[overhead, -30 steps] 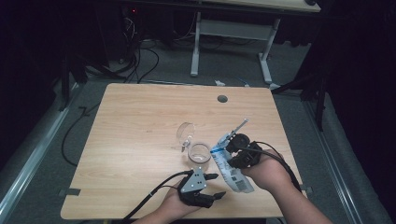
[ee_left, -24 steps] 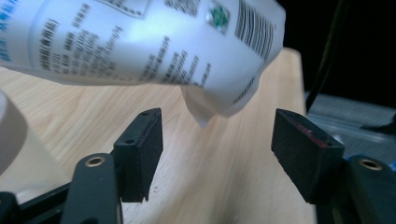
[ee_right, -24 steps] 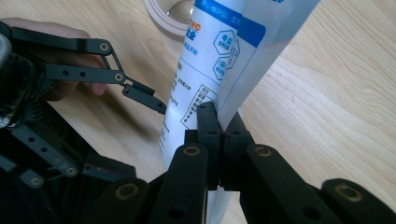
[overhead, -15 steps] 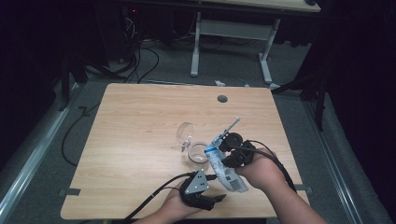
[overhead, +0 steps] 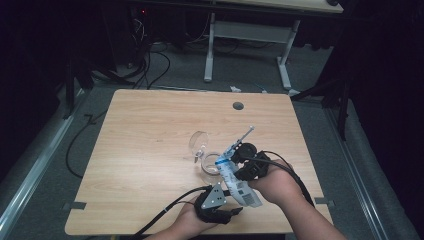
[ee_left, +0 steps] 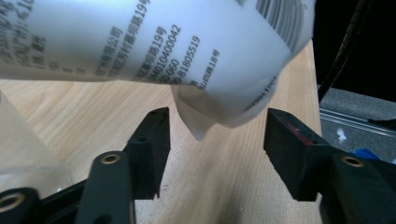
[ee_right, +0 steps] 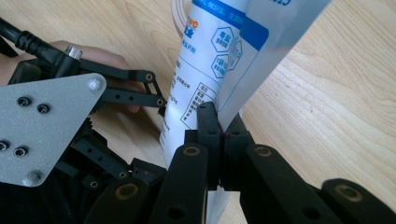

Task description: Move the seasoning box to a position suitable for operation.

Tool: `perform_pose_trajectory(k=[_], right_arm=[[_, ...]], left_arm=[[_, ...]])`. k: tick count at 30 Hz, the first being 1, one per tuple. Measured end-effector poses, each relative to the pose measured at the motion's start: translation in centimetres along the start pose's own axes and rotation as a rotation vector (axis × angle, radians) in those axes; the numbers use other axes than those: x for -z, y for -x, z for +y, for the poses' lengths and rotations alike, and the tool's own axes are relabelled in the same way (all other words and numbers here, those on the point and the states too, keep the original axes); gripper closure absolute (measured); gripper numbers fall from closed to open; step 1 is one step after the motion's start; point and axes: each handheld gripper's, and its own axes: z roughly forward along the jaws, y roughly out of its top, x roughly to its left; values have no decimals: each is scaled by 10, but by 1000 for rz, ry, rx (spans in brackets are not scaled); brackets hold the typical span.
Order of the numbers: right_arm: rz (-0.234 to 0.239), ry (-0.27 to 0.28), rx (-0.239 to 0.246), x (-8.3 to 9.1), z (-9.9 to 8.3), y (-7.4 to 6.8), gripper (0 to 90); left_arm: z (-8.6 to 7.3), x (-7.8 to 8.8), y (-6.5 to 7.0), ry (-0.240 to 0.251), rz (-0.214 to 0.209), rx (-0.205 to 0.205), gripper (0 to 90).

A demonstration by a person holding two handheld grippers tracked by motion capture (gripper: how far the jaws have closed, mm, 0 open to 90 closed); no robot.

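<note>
White pouch (overhead: 239, 181) near table edge (overhead: 280, 231)

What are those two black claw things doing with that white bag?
A person at a wooden table holds a claw-like gripper in each hand. The right gripper is pinched shut on a white printed pouch, holding it tilted above the table. The left gripper sits under the pouch's lower corner; its jaws have just been closing a little but do not press on it yet. A clear glass container and its round lid rest on the table close by.
</note>
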Motion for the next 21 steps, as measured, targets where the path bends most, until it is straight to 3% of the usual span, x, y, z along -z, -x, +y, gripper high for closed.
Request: perform_pose_trajectory(k=[6,7,9,12,21], right_arm=[[3,-4,-8,0,0,1,895],[4,-4,-9,0,0,1,895],[3,-4,-10,1,0,0,895],[7,2,-9,2,2,-2,895],[-4,-3,6,2,6,-4,895]], left_arm=[[-1,-2,2,0,23,-17,473],[-1,-2,3,5,45,-23,469],[-1,-2,2,12,72,-25,389],[-1,-3,1,17,77,-20,362],[1,-3,5,15,73,-33,496]])
